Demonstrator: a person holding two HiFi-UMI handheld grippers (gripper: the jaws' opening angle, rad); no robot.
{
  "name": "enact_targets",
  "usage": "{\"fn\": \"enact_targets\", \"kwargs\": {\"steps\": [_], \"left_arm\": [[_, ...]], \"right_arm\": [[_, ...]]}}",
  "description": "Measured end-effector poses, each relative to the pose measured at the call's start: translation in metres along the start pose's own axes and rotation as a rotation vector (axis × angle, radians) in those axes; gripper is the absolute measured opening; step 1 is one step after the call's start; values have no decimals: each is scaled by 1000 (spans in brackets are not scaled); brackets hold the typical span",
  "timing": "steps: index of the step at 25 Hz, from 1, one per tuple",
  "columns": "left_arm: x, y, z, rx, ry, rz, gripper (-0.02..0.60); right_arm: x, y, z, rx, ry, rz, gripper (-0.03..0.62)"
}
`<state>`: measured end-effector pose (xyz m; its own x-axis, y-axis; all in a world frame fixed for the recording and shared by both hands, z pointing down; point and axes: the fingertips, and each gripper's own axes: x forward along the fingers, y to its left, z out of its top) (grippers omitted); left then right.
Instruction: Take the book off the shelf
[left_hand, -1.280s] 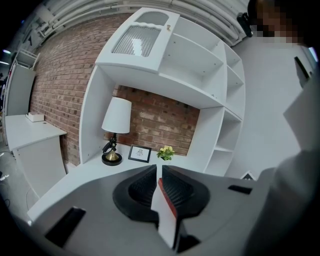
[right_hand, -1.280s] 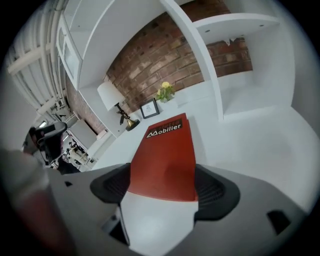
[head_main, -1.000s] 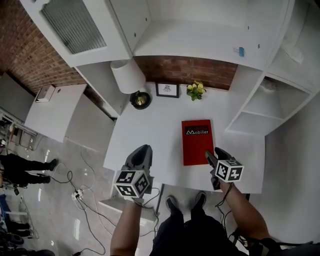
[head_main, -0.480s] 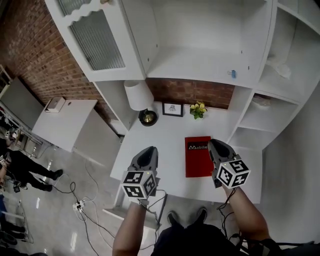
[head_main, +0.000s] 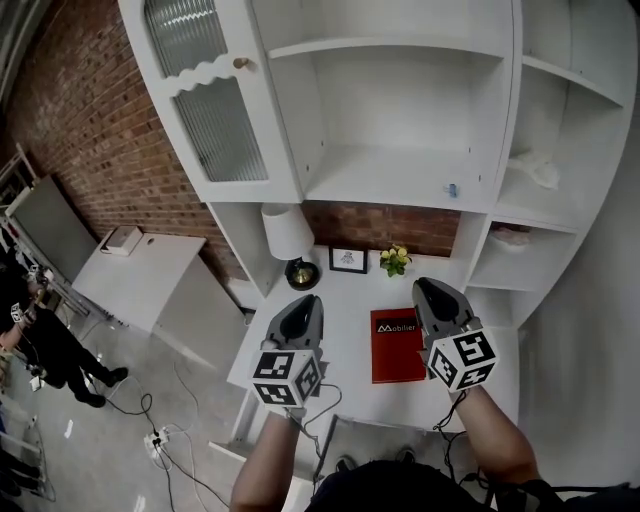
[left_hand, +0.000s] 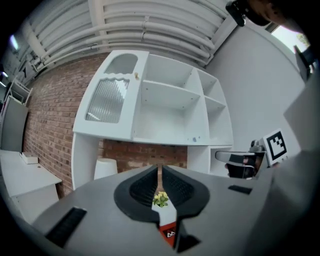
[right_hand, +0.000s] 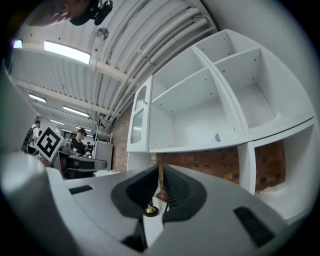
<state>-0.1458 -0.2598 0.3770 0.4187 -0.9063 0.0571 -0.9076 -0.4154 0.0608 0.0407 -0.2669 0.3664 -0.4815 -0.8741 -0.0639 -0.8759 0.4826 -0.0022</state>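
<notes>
Left gripper (head_main: 304, 303) and right gripper (head_main: 428, 288), both held level above the desk, jaws pointing at the shelf unit. In each gripper view the two jaws meet along a thin seam: both grippers are closed, with nothing between the pads. The left gripper's own view (left_hand: 160, 172) shows only the flowers (left_hand: 160, 199) and a sliver of red cover far beyond its jaw tips; the right gripper's own view (right_hand: 161, 172) shows the lamp's brass base (right_hand: 150, 210) in the same way.

Brick wall (head_main: 85, 150), behind and to the left of the furniture. Shelf unit (head_main: 400, 170), white, its open compartments bare except for a small blue item (head_main: 452, 189) at the front edge of the middle shelf; a ribbed-glass door (head_main: 215, 125) stands at its left. Desk (head_main: 350, 320), white, below the shelves.

Book (head_main: 396, 350), red with a dark title band, lying flat on the desk, off the shelves, between the two grippers and nearer the right one, which overlaps its right edge in the head view. Lamp (head_main: 288, 232), white shade, at the desk's back left. Framed picture (head_main: 348, 260), upright against the brick, just beside the flowers (head_main: 395, 261).
</notes>
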Motion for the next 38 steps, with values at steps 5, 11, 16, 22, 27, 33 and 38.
{"fn": "enact_targets", "kwargs": {"steps": [5,11,16,22,27,33,38], "left_arm": [[-8,7,29,11,-90,33,23],[-10,3,42,32,-122,17,23],[-10,3,41,36,-122,4,23],[-11,6,44,25,-125,4,23],[-13,6,42,25,-122,8,23],[-12,3,42,34,-116,4,23],[-11,2,41,37,-110,9,24]], "right_arm": [[-4,-5,20,-41,-37,-22,28],[-3,2,33,-60,-77,-3,20],[0,5,36,-78,-82,-1,20],[5,5,36,-85,-82,-1,20],[5,1,36,-89,-87,-8,17],[3,2,38,-99,-94,-1,5],[3,-1,38,-95,-95,1,5]]}}
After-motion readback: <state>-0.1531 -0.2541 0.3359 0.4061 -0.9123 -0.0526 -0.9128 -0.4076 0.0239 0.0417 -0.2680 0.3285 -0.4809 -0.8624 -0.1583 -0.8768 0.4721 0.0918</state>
